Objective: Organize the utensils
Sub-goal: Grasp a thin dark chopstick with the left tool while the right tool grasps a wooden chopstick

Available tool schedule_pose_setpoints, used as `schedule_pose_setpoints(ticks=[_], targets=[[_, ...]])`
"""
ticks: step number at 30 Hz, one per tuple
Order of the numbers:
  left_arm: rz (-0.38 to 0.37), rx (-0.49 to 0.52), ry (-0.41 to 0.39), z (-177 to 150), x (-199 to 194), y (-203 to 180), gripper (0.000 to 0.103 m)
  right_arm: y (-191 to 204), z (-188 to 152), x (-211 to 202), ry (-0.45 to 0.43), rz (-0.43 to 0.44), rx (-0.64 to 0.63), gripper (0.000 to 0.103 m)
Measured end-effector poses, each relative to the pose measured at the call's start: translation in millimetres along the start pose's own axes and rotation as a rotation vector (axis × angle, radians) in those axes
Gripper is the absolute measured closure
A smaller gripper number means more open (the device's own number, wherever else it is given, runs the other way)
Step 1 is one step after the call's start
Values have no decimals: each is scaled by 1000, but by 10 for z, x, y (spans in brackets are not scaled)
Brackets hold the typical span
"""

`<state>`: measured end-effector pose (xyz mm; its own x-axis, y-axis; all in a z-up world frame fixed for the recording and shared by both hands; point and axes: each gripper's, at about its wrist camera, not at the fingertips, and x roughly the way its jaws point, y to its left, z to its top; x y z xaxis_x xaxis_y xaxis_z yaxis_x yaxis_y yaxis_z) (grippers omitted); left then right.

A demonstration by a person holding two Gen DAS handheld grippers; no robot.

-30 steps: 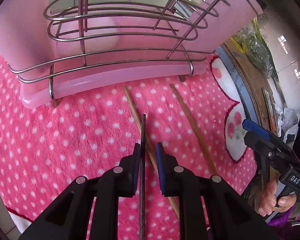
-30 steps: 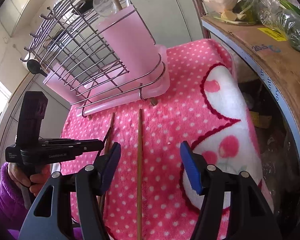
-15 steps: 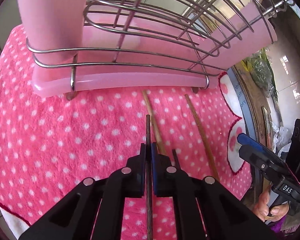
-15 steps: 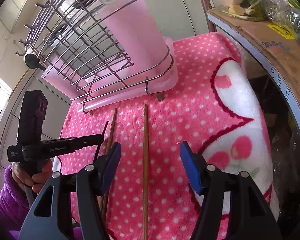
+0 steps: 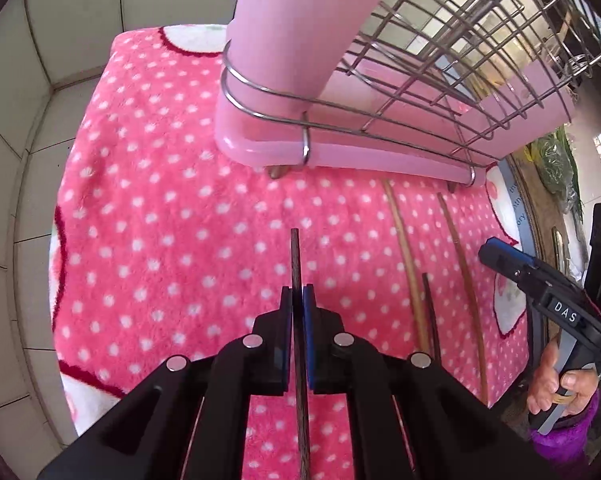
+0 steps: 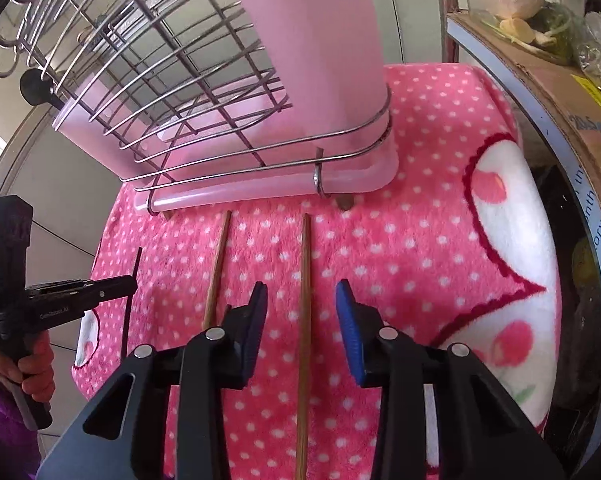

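A wire dish rack with a plastic drip tray (image 6: 260,192) is set on a fleece dotted blanket (image 6: 420,264), toward its far edge. Two wooden chopsticks are laid on the blanket just before the rack's front edge, side by side and apart: one (image 6: 305,300) to the right, the other (image 6: 216,268) to its left. A dark thin chopstick (image 5: 430,312) is placed beside the left one. A cardboard box (image 6: 560,92) is found beyond the blanket's right edge.
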<state>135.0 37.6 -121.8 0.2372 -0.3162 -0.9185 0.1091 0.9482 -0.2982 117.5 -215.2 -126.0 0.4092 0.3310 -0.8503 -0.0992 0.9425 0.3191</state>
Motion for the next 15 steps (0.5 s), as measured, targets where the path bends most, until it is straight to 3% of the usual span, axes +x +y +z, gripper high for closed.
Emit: schedule_pose_setpoints(ticks=[5, 13, 15], targets=[[46, 3, 62, 102, 151, -4, 98, 134, 111, 212, 59, -38, -61, 69], [95, 45, 100, 274, 280, -145, 96, 78, 247, 364, 144, -43, -51, 69], [96, 43, 105, 293, 284, -149, 96, 89, 266, 420, 163, -65, -64, 75]])
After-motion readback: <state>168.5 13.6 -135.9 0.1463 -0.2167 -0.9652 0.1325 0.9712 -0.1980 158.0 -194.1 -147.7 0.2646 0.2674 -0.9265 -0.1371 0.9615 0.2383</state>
